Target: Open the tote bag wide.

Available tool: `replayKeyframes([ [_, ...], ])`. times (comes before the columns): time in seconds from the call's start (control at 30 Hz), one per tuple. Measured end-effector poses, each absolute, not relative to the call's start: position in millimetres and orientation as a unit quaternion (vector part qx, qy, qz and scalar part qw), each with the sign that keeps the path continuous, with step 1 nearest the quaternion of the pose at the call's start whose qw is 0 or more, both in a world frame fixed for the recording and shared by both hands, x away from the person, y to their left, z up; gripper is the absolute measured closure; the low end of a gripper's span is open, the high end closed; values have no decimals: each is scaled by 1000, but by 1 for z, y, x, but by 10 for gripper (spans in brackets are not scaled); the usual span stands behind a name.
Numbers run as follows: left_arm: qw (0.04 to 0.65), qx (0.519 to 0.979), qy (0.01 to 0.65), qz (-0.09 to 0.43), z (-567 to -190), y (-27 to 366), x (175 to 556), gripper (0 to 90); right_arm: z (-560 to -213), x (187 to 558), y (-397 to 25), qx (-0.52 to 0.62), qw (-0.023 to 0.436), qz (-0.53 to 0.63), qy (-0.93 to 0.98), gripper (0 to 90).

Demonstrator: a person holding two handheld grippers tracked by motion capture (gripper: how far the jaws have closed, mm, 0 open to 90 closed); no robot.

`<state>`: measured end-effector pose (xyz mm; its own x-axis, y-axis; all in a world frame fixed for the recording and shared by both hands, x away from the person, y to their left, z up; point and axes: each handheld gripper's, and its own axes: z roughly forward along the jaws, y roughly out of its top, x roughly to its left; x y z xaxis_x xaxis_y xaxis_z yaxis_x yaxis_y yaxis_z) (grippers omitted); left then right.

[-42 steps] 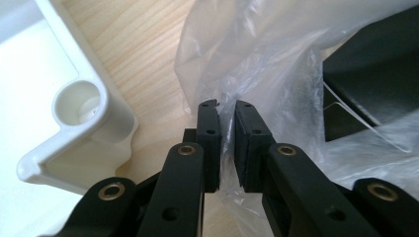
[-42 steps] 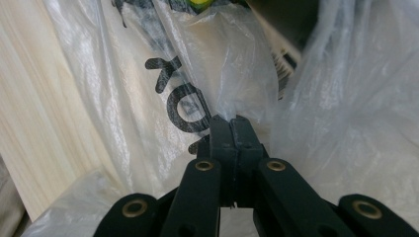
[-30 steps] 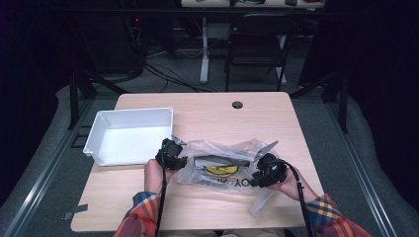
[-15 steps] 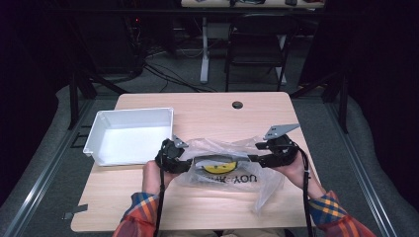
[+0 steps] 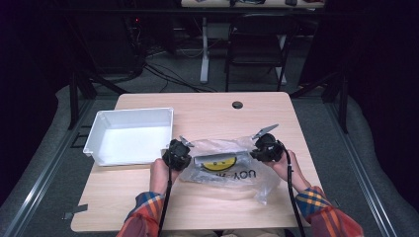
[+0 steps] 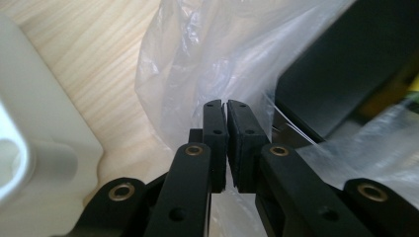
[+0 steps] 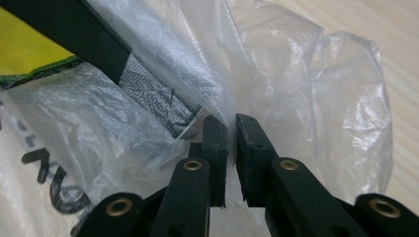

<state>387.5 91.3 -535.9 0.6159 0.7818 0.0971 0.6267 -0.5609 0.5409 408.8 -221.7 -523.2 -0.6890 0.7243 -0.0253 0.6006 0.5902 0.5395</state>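
A clear plastic bag (image 5: 227, 170) with a yellow face and black lettering lies near the table's front, a dark flat object (image 5: 215, 159) inside it. My left gripper (image 5: 184, 152) pinches the bag's left edge; its jaws are shut on the film (image 6: 197, 84) in the left gripper view. On the bag's right edge sits my right gripper (image 5: 257, 149), its jaws closed on the plastic (image 7: 276, 74) in the right gripper view. The bag is stretched between the two grippers. The dark object (image 6: 346, 69) shows close beside the left jaws and also at the right gripper view's upper left (image 7: 74, 34).
A white empty tray (image 5: 129, 136) stands left of the bag, its wall (image 6: 44, 143) right beside the left gripper. A black cable hole (image 5: 237, 104) marks the table's far side. A chair (image 5: 257, 47) and cables stand beyond the table.
The right gripper rose from the bag's lower right to its upper right edge, and the bag was pulled taut and flatter between the grippers. The left gripper stayed about where it was.
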Motion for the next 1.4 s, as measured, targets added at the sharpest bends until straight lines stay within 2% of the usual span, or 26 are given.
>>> replayKeyframes([
  [0.17,214,869,412,173,-544,89,393,885,-539,423,-221,412,115,236,873,839],
  [0.37,190,877,401,183,-548,87,392,891,-544,423,-222,407,112,194,885,852],
  [0.57,177,886,384,189,-548,84,389,890,-541,405,-225,379,104,161,905,876],
  [0.7,173,890,376,190,-550,81,388,887,-542,389,-227,369,82,161,912,875],
  [0.77,174,890,377,190,-547,82,388,856,-541,386,-226,353,76,143,922,842],
  [0.8,177,889,379,188,-546,84,388,819,-540,384,-226,356,77,145,920,776],
  [0.9,205,880,390,177,-536,93,385,726,-534,383,-229,351,74,176,917,665],
  [0.97,222,874,396,171,-527,100,381,650,-529,381,-231,354,80,198,911,617],
  [1.03,246,867,398,170,-518,106,375,611,-520,378,-234,344,87,213,910,560],
  [1.07,256,865,397,167,-514,109,372,579,-517,375,-235,345,90,225,907,542],
  [1.23,302,868,361,155,-494,109,353,546,-497,360,-238,318,100,276,902,495],
  [1.4,298,893,303,149,-494,96,336,522,-496,343,-230,284,92,290,909,492],
])
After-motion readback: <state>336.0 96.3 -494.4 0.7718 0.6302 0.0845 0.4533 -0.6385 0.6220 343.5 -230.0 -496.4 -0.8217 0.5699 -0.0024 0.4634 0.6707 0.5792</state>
